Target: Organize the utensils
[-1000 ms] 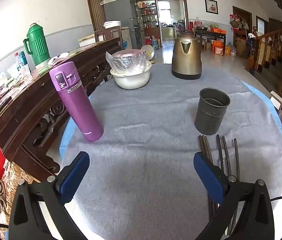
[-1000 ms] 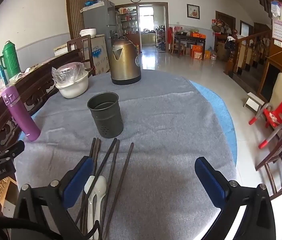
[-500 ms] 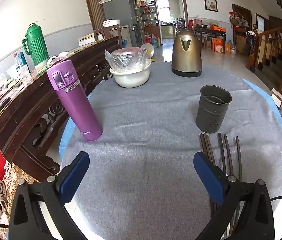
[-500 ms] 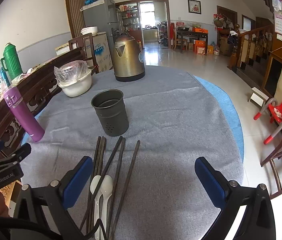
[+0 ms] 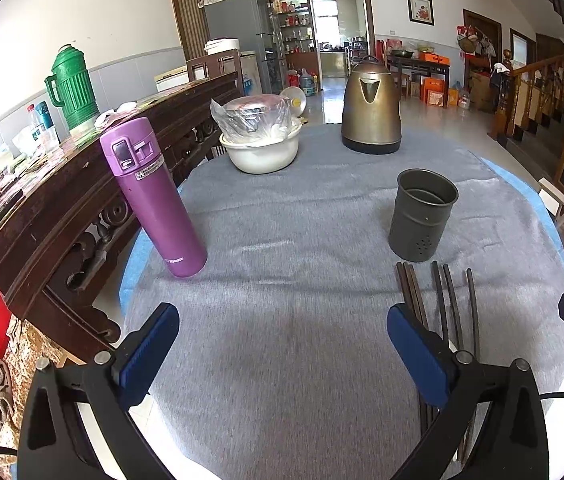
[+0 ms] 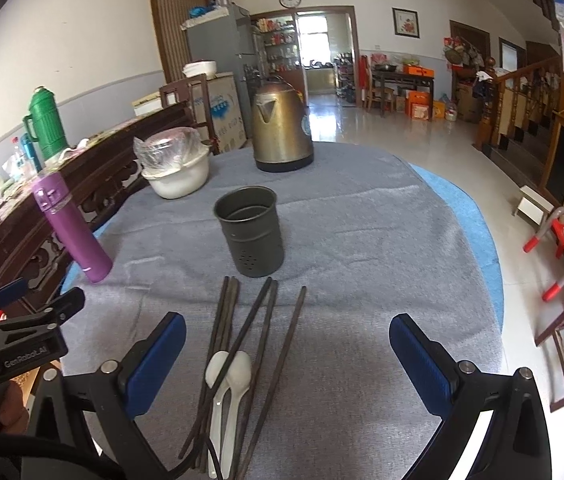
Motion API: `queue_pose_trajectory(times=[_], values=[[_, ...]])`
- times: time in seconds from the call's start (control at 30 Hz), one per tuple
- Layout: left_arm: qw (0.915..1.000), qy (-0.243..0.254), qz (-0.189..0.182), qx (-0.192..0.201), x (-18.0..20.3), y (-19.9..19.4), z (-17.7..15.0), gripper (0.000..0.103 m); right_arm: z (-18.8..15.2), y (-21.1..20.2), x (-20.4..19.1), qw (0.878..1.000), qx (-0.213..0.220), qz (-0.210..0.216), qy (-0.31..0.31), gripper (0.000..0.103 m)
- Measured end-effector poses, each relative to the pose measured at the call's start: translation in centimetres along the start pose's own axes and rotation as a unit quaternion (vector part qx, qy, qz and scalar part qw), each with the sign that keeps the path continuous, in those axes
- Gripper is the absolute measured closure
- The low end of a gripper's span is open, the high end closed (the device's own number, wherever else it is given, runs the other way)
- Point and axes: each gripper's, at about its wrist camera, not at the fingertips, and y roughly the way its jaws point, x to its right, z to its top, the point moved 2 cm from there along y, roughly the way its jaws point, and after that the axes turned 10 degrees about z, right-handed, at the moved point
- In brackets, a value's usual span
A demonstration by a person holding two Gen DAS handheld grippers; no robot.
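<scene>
in the right wrist view the right gripper (image 6: pixel 287 358) fills the bottom of the frame with its blue-padded fingers (image 6: pixel 154 362) spread wide and nothing between them but the grey cloth (image 6: pixel 361 240). low and left of centre, a loose bundle of dark chopsticks (image 6: pixel 260 340) lies on that cloth, running from the bottom edge up toward the middle, with two white spoons (image 6: pixel 228 384) among them, partly under one crossing stick. just beyond the stick tips, near the centre of the frame, a dark metal utensil holder (image 6: pixel 250 236) stands upright, nothing visible inside it. at the left edge of this view part of the left gripper shows. in the left wrist view the left gripper (image 5: pixel 282 356) is likewise wide open and holds nothing, over bare cloth; its right finger (image 5: pixel 417 354) overlaps the chopsticks in the lower right. a purple flask (image 5: pixel 152 196) stands at the left, a white bowl (image 5: pixel 262 152) with a bagged pot and a bronze kettle (image 5: pixel 370 108) at the upper centre.
</scene>
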Motion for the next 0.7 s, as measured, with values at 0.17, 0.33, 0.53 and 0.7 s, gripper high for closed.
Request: queue_pose_trajectory(times=[0.17, 0.33, 0.53, 0.7], values=[[1.0000, -0.002, -0.001, 0.002, -0.2, -0.6, -0.3, 0.000, -0.6, -1.0, -0.5, 1.000, 0.008, 0.009, -0.007, 0.000], [0.9999, -0.003, -0.001, 0.010, -0.6, -1.9, -0.7, 0.000, -1.1, -2.3, -1.2, 0.999, 0.020, 0.022, -0.013, 0.000], [0.9997, -0.007, 0.001, 0.023, -1.1, -3.5, -1.2, 0.000, -1.4, -4.0, -2.0, 0.999, 0.036, 0.027, -0.022, 0.000], [0.9995, -0.009, 0.002, 0.029, -1.5, -4.3, -1.5, 0.000, -1.5, -4.9, -2.1, 0.998, 0.045, 0.031, -0.021, 0.000]])
